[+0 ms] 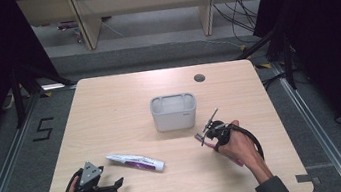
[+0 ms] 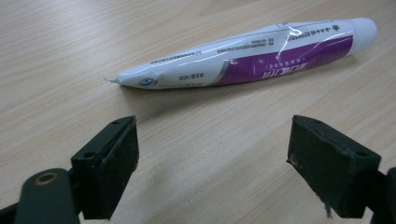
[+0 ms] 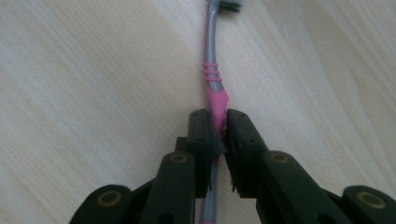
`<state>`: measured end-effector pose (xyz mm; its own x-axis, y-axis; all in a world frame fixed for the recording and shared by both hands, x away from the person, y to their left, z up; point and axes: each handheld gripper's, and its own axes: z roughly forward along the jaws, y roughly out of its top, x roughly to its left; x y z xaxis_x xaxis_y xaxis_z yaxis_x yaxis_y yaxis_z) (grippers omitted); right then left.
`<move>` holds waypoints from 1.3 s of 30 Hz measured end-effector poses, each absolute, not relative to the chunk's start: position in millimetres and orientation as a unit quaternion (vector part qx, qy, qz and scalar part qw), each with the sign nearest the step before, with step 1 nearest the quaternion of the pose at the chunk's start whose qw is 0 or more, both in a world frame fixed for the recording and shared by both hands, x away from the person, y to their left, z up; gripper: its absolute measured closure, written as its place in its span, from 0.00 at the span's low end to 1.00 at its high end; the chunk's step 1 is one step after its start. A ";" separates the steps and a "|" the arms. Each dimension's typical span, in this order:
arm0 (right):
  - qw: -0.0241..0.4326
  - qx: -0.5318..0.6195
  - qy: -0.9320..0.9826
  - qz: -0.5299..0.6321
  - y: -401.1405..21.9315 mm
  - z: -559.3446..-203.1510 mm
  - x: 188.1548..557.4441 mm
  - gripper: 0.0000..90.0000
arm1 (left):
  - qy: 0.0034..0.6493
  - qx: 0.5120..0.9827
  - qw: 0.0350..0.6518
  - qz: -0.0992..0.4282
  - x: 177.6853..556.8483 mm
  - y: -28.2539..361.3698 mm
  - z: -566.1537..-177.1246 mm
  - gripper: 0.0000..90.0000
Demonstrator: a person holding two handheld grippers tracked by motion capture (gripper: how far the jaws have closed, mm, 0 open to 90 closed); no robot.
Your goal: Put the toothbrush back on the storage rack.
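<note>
The counter [image 1: 124, 102] was a pale wood top, and near its middle stood a grey bin [image 1: 174, 111], open at the top. Nearer the person, left of centre, lay a tube [image 1: 135, 162] of white and purple, flat on the wood, its long axis running from upper left to lower right in the high view, with the crimped end toward the left and the cap toward the right. The left gripper [image 1: 118, 184] sat just short of it, low over the counter, jaws wide apart and holding nothing; in the left gripper view the tube [image 2: 247, 55] lay crosswise beyond the two pads [image 2: 121, 158]. The right gripper [image 1: 203, 137] was right of the bin and its jaws were closed on a toothbrush [image 3: 214, 88], pinching the pink part of the handle, the bristle head pointing away from the hand along the line of the jaws and close over the wood. The step in hand looked to be lifting the toothbrush and carrying it to the bin; doing it well would probably call for keeping the pinch firm, raising the head clear of the rim, and lowering it inside before letting go.
</note>
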<state>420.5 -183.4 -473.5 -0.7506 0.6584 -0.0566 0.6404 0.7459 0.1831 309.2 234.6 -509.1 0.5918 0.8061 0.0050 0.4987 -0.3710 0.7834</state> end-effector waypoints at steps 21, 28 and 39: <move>0.052 0.310 0.946 0.085 -190.2 -464.5 422.6 0.92 | 0.412 0.800 0.389 0.198 308.6 234.2 -509.2 0.18; 0.094 0.299 0.940 0.138 -194.9 -429.6 404.2 0.92 | 0.410 0.802 0.387 0.198 308.9 234.3 -509.2 0.18; 0.140 0.314 0.903 0.256 -212.7 -380.3 398.2 0.92 | 0.407 0.803 0.388 0.199 309.6 234.7 -509.5 0.18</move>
<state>398.2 -212.7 -380.3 -0.7637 0.6390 -0.0916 0.4955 0.6713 0.5512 309.6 234.7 -509.5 0.5892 0.8080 0.0047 0.4986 -0.3682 0.7847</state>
